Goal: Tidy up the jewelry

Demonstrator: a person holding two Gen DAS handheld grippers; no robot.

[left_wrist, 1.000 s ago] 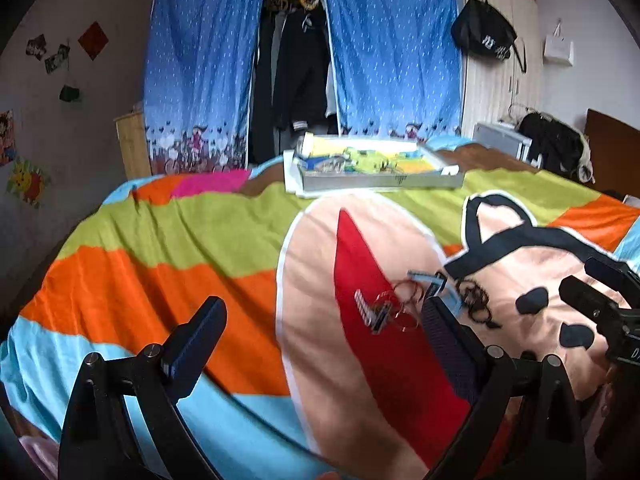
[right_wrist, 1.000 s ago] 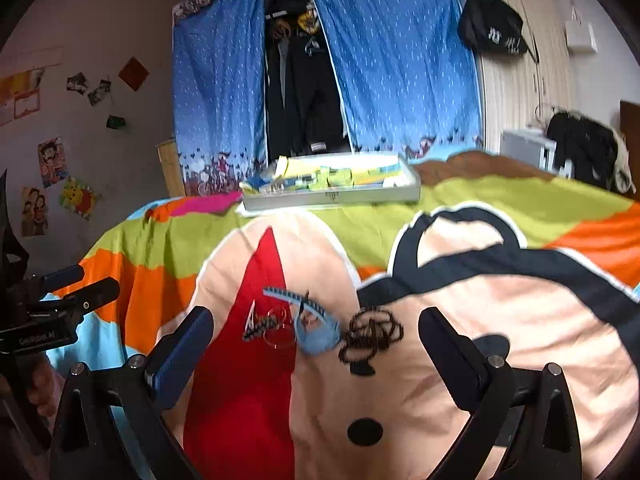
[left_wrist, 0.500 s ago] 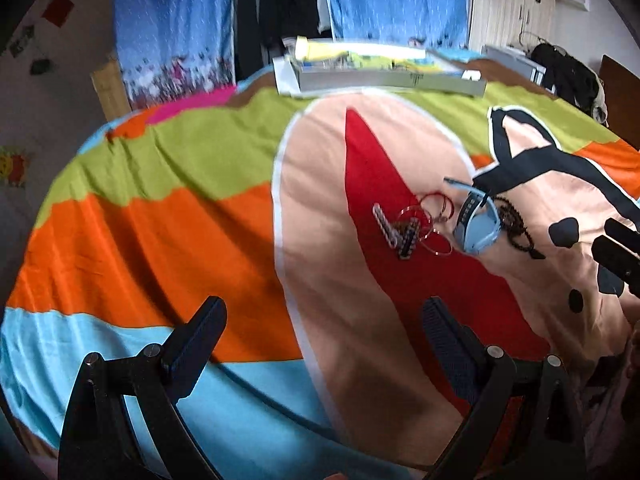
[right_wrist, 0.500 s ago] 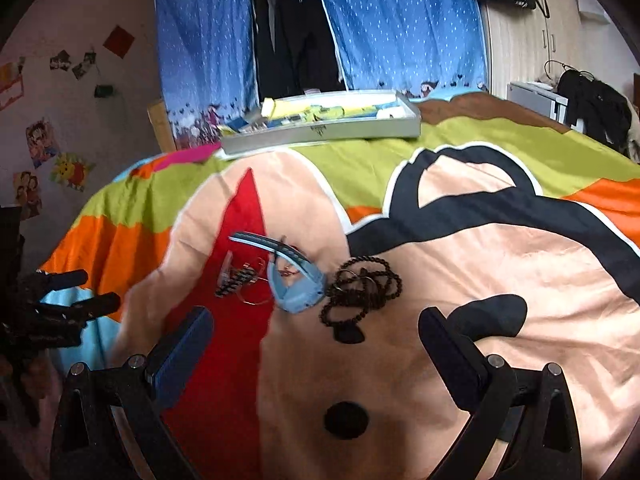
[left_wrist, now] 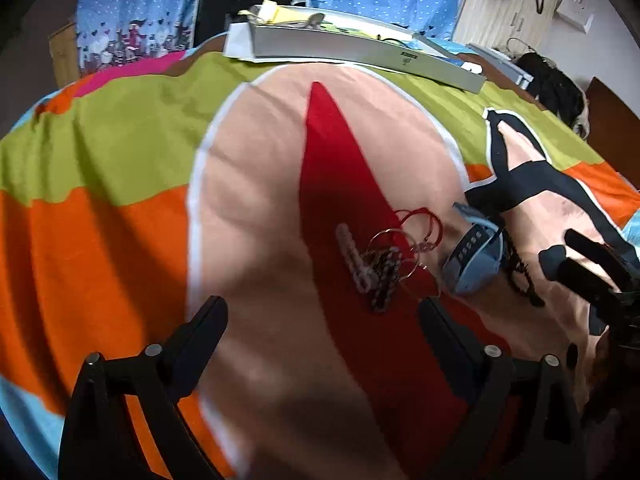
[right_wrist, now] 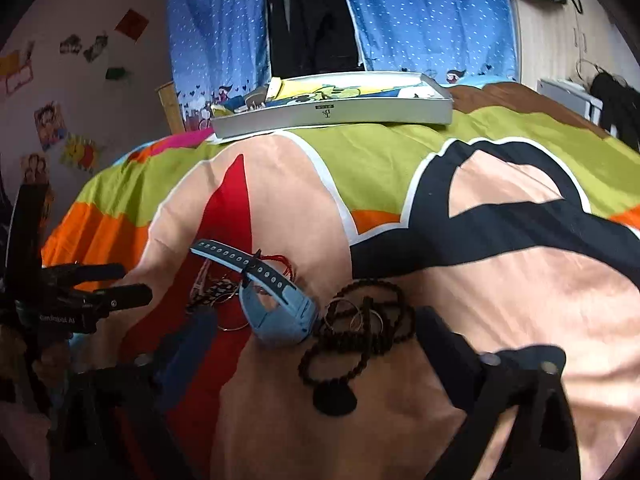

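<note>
A small heap of jewelry lies on the colourful bedspread: a light blue watch (left_wrist: 474, 258) (right_wrist: 280, 312), a black bead necklace (right_wrist: 360, 332) (left_wrist: 520, 276), a red cord bracelet (left_wrist: 420, 224) (right_wrist: 280, 262), thin metal rings (left_wrist: 394, 248) and a white bead strip (left_wrist: 354, 256). My left gripper (left_wrist: 322, 320) is open, low over the bed, just short of the bead strip. My right gripper (right_wrist: 316, 336) is open with the watch and necklace between its fingers, touching neither as far as I can see. Each gripper shows in the other's view.
A long grey tray (right_wrist: 332, 114) (left_wrist: 360, 50) with yellow items rests at the far edge of the bed. Blue curtains (right_wrist: 420, 16) and hanging dark clothes stand behind it. A wardrobe with a black bag is at the right.
Both grippers have dropped lower and moved forward toward the jewelry heap, which now looks much larger. Both stay open. The jewelry has not moved.
</note>
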